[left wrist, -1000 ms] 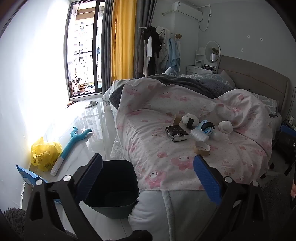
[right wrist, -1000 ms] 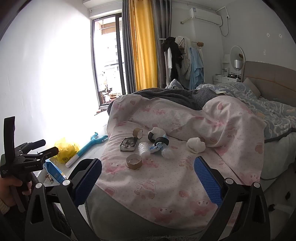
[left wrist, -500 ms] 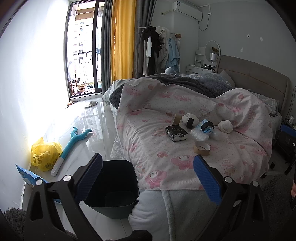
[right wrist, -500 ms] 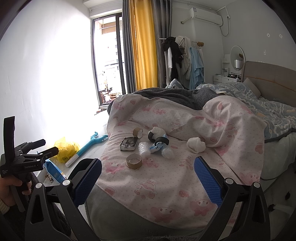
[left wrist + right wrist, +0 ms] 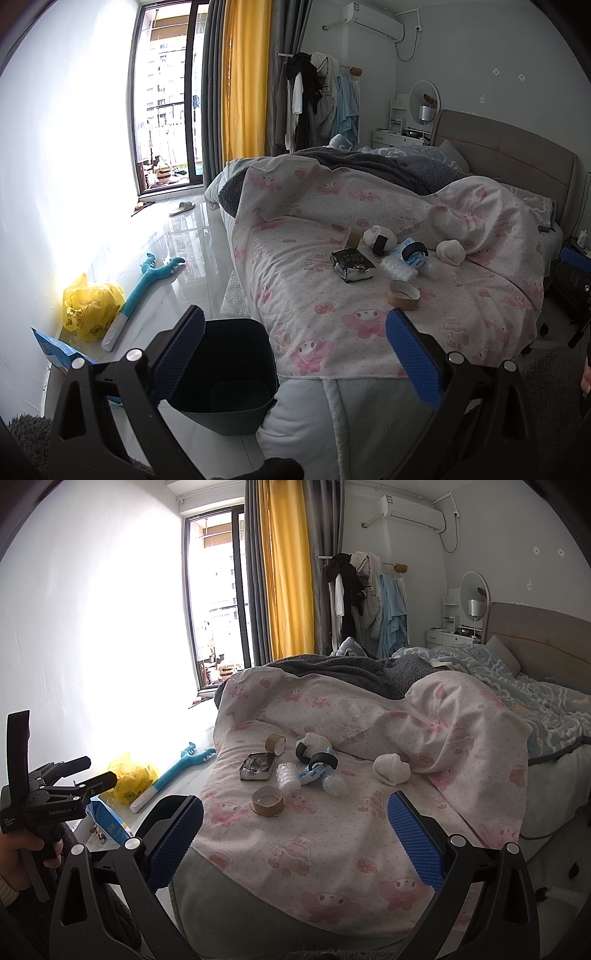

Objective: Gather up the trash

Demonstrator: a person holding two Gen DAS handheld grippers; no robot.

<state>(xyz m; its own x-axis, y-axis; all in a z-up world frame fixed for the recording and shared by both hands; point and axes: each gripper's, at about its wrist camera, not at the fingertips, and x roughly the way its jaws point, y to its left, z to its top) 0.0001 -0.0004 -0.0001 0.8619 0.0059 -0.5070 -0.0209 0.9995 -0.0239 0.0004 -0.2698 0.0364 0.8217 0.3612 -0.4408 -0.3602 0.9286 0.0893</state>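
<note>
Trash lies on the pink patterned bedspread (image 5: 325, 295): a brown tape roll (image 5: 403, 294) (image 5: 268, 801), a dark foil packet (image 5: 353, 264) (image 5: 258, 766), crumpled clear plastic (image 5: 398, 268) (image 5: 288, 777), a second tape roll (image 5: 275, 743), white wads (image 5: 450, 251) (image 5: 391, 769) and a blue wrapper with a black ring (image 5: 319, 765). A dark bin (image 5: 225, 373) stands on the floor by the bed's corner. My left gripper (image 5: 295, 354) is open and empty above the bin and bed edge. My right gripper (image 5: 295, 838) is open and empty, short of the bed's near edge.
On the floor by the left wall lie a yellow bag (image 5: 90, 308), a teal toy (image 5: 147, 284) and a blue packet (image 5: 51, 349). The left gripper also shows in the right wrist view (image 5: 88, 771), held in a hand. A clothes rack (image 5: 365, 590) stands behind the bed.
</note>
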